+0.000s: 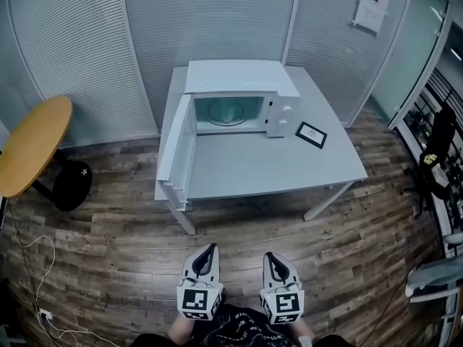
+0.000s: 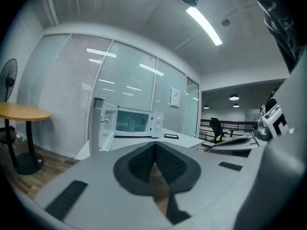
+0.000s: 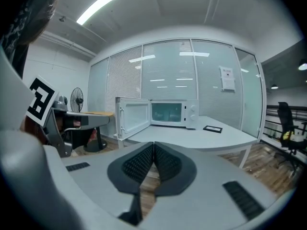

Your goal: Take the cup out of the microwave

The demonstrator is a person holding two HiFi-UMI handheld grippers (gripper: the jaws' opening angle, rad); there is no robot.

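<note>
Head view: left gripper (image 1: 210, 250), right gripper (image 1: 271, 257) fingers (image 3: 136, 166) shut, empty; microwave (image 1: 239, 85) door (image 1: 177, 150) open over table (image 1: 289, 165)

The microwave (image 1: 242, 78) has a smooth white casing with a slight gloss. The desk (image 1: 289, 166) has a plain, matt, pale grey top. The floor (image 1: 108, 248) is planked wood, mottled brown with a visible grain. The round table (image 1: 32, 143) has a smooth orange-tan wooden top. The wall panels (image 1: 72, 42) look finely ribbed and matt. The left gripper (image 2: 155, 145) and right gripper (image 3: 153, 145) are matt grey plastic, and their fingers (image 3: 139, 164) carry dark, ridged pads.
</note>
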